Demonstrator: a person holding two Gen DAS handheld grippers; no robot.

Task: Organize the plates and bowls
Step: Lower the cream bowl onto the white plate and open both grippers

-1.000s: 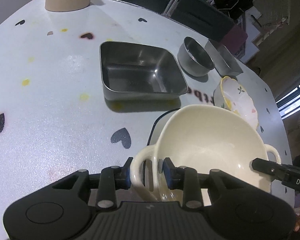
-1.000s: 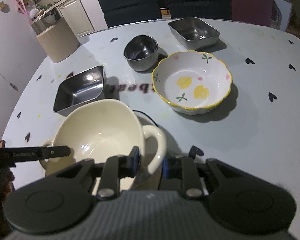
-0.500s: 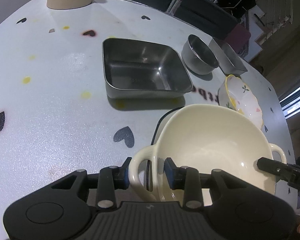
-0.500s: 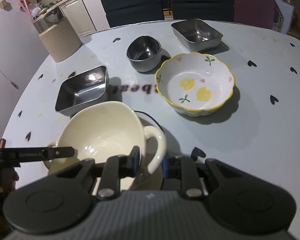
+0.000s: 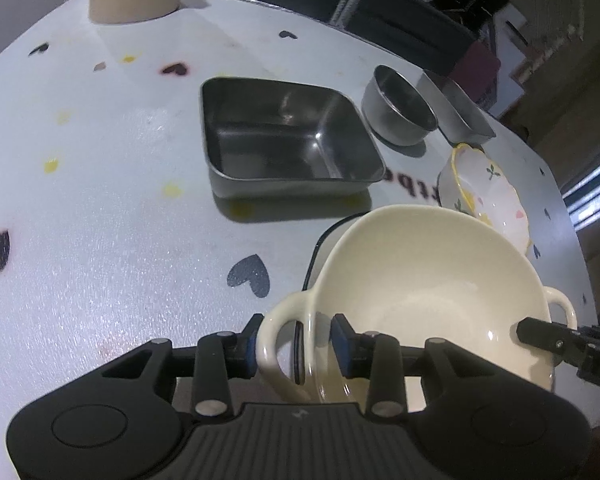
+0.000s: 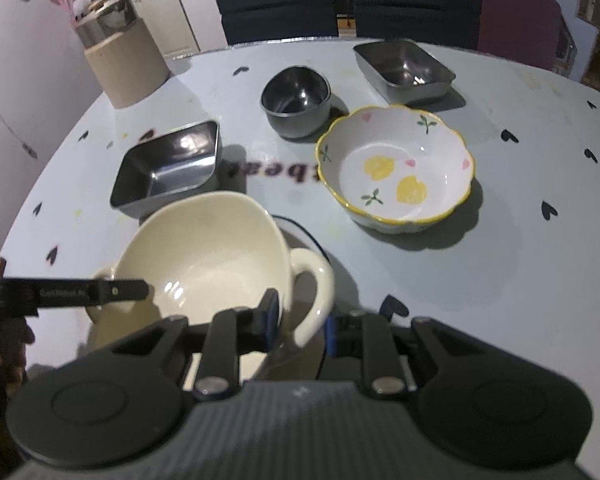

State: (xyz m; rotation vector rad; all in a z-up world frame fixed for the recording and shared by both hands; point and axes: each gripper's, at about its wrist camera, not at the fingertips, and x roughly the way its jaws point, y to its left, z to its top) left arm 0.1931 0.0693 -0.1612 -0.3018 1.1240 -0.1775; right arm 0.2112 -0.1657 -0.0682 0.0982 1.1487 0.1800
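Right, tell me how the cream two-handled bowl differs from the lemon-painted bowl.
The cream bowl is plain; the lemon-painted bowl carries lemons, leaves and hearts. The cream bowl has two loop handles and a smooth rim; the painted one has none and a scalloped yellow rim. The cream bowl is gripped by left gripper and right gripper; the painted one sits untouched. Both are empty.

From the right wrist view we find open table (image 6: 520, 280) at three o'clock, while the floral bowl (image 6: 396, 168) and steel tray (image 6: 168, 168) crowd twelve.

Dim, fisheye-warped frames; blurred near edges
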